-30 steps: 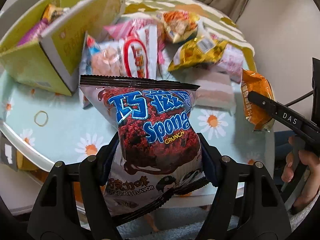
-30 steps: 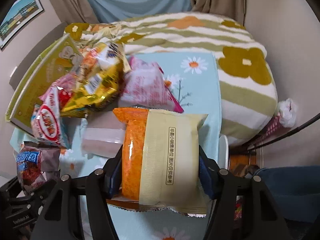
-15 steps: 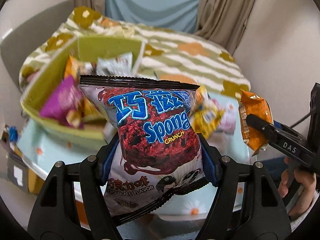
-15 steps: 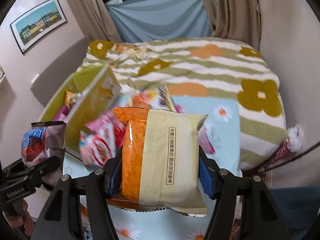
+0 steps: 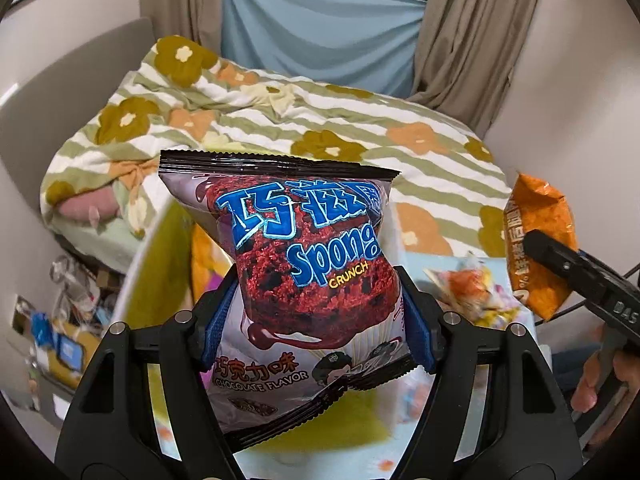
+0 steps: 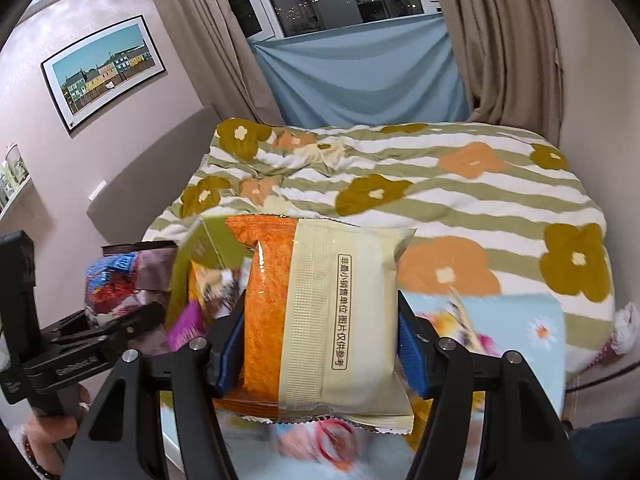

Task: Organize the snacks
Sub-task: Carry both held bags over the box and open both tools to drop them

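Note:
My left gripper (image 5: 318, 320) is shut on a chocolate Sponge Crunch bag (image 5: 304, 264) and holds it upright in the air over the green snack box (image 5: 148, 280). My right gripper (image 6: 320, 344) is shut on an orange and cream snack packet (image 6: 324, 312), also held up. The packet also shows in the left wrist view (image 5: 536, 240) at the right, and the chocolate bag shows in the right wrist view (image 6: 120, 280) at the left. Loose snacks (image 5: 468, 292) lie blurred on the blue daisy tablecloth (image 6: 532, 320).
A bed with a striped flower blanket (image 6: 440, 184) lies behind the table. Beige curtains and a blue cloth (image 6: 360, 72) cover the window. A framed picture (image 6: 104, 68) hangs on the left wall. Clutter sits on the floor (image 5: 68, 320) at the left.
Both grippers have risen and tilted up with their snacks; the table and loose snacks have dropped low in view, and the bed and window now fill both views.

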Demonstrator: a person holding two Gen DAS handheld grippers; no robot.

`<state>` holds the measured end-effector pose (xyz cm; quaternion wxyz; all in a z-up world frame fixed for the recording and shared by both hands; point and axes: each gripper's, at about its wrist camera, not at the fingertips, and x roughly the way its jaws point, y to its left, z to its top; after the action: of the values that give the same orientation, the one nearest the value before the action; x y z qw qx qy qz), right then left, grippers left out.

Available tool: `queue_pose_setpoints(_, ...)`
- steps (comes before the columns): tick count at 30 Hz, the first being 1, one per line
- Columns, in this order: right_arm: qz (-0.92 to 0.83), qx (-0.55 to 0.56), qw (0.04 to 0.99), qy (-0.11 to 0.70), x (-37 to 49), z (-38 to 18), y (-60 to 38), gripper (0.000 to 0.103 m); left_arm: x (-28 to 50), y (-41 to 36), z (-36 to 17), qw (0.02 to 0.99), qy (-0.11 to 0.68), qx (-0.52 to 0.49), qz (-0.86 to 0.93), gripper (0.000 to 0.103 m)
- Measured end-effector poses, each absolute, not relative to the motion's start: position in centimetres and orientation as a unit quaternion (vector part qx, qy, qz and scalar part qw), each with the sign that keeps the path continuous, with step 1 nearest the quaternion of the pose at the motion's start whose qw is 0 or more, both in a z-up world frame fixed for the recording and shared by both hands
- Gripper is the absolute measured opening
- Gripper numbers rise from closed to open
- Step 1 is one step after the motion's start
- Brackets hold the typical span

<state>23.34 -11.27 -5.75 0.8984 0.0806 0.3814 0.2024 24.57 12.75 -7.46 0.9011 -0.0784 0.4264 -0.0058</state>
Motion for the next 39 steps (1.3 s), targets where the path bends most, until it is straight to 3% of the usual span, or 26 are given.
queue_pose_setpoints(10,0.18,0.073,0.889,0.414,28.6,-6.8,-2.9,0.06,34.9,18.9,-12.4,0.871,0.485,-0.057,-0.052,0.071)
queue_pose_setpoints(12,0.172,0.071,0.886,0.424,29.5,-7.6,-1.8,0.06,36.5,19.4,-13.4,0.866,0.495,-0.047,-0.054,0.078)
queue_pose_setpoints(14,0.165,0.075,0.883,0.433,30.2,-8.3,-1.3,0.06,37.4,19.8,-14.1,0.865,0.497,-0.036,-0.051,0.103)
queue_pose_setpoints(39,0.18,0.052,0.854,0.486,34.3,-11.3,2.7,0.061,29.3,21.5,-13.9,0.873,0.484,-0.05,-0.022,0.103)
